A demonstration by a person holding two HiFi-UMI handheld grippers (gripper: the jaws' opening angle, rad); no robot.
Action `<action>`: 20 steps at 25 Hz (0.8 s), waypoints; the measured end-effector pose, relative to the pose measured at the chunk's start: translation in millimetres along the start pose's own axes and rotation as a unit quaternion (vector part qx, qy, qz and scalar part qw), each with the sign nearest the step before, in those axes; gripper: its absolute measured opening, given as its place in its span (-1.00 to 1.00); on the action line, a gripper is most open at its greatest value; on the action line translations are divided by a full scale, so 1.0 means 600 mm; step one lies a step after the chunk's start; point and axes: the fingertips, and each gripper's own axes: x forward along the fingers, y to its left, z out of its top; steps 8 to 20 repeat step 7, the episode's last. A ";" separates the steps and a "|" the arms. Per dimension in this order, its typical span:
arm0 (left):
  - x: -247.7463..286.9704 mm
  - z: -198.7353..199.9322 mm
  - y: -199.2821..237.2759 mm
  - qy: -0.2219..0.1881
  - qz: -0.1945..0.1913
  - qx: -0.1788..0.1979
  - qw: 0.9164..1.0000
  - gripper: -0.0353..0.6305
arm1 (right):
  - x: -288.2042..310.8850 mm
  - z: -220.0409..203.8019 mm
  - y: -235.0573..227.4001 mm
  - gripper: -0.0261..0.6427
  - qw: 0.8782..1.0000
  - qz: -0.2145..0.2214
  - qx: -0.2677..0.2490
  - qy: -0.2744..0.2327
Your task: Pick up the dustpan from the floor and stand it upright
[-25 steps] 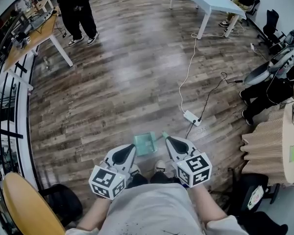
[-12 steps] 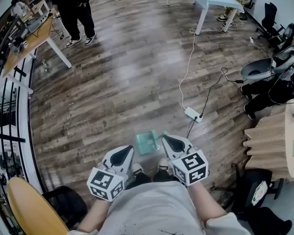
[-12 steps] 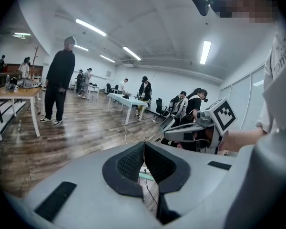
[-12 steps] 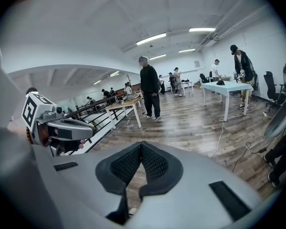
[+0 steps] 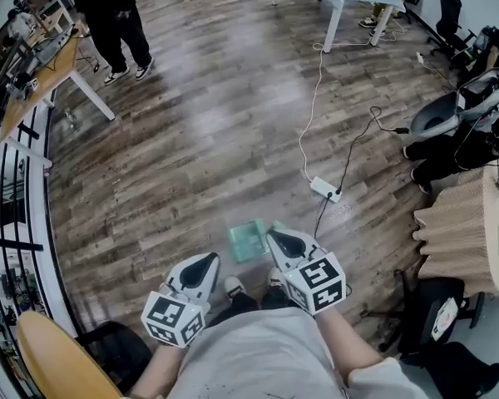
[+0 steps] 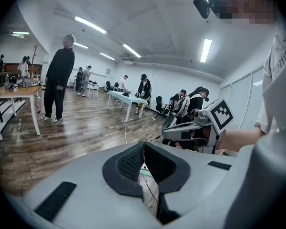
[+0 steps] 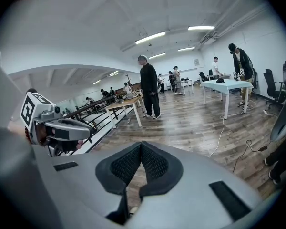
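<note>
Wood floor (image 5: 191, 140) is taking up most of the view. The teal dustpan (image 5: 247, 240) is lying on it between the gripper tips, nearer the right one. Left gripper (image 5: 208, 260) and right gripper (image 5: 274, 234) are both hovering with jaws pinched together, gripping nothing.

Pale green dustpan (image 5: 248, 240), grey-brown wood-grain floor (image 5: 200, 140), white left gripper (image 5: 210, 259) and right gripper (image 5: 272, 234) with black-and-white square markers, yellow chair (image 5: 51, 357).

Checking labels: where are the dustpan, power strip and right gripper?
dustpan (image 5: 246, 241): head view, middle of its green pan.
power strip (image 5: 325, 189): head view, centre of its white body.
right gripper (image 5: 274, 234): head view, at its fingertips.
</note>
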 end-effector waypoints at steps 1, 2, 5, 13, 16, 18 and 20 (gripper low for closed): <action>0.000 -0.001 -0.001 0.001 0.000 0.000 1.000 -0.82 | 0.000 -0.001 0.000 -0.84 1.000 0.001 0.000 0.000; 0.001 -0.002 -0.001 0.001 0.000 0.001 1.000 -0.82 | 0.001 -0.001 0.000 -0.84 1.000 0.002 -0.001 0.000; 0.002 -0.003 0.000 0.001 -0.003 0.000 1.000 -0.82 | 0.003 -0.001 0.003 -0.84 1.000 0.003 -0.004 -0.001; 0.002 -0.004 0.001 0.001 -0.004 -0.001 1.000 -0.82 | 0.005 -0.001 0.006 -0.84 1.000 0.004 -0.006 -0.001; 0.002 -0.004 0.001 0.001 -0.004 -0.001 1.000 -0.82 | 0.005 -0.001 0.006 -0.84 1.000 0.004 -0.006 -0.001; 0.002 -0.004 0.001 0.001 -0.004 -0.001 1.000 -0.82 | 0.005 -0.001 0.006 -0.84 1.000 0.004 -0.006 -0.001; 0.002 -0.004 0.001 0.001 -0.004 -0.001 1.000 -0.82 | 0.005 -0.001 0.006 -0.84 1.000 0.004 -0.006 -0.001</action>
